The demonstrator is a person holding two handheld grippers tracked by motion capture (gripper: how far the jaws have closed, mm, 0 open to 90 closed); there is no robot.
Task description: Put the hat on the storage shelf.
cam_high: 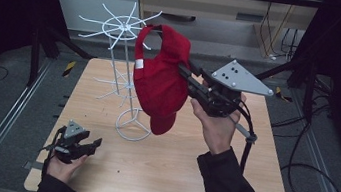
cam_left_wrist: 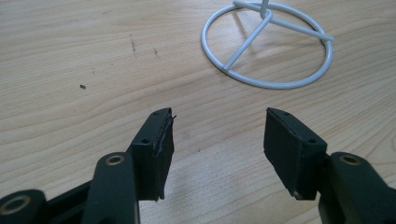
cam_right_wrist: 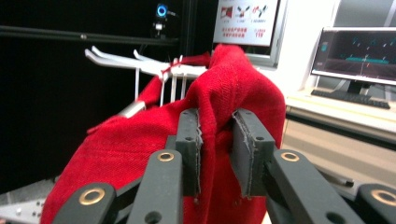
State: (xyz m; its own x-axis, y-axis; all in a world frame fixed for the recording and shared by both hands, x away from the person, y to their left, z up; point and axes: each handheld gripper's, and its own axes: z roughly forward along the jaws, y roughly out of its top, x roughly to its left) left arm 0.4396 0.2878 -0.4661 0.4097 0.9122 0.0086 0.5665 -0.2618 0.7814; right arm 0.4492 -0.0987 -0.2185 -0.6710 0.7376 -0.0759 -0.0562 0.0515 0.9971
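The right gripper (cam_high: 185, 74) was clamped on a fold of the red cap (cam_high: 160, 82), its two pads pinching the cloth between them, as the right gripper view (cam_right_wrist: 215, 154) showed from close up. It held the cap high over the table (cam_high: 168, 171), up against the top spokes of the white wire rack (cam_high: 121, 69), with the brim hanging down toward the rack's ring base (cam_left_wrist: 267, 44). The cap's back strap seemed to sit at one spoke tip, probably so that it could hook on there, though whether it was already caught on the spoke could not be told. The left gripper (cam_high: 96, 142) rested low near the front left of the table, well apart from the cap, its jaws spread wide with only bare wood between them, likely kept out of the way while the other hand worked
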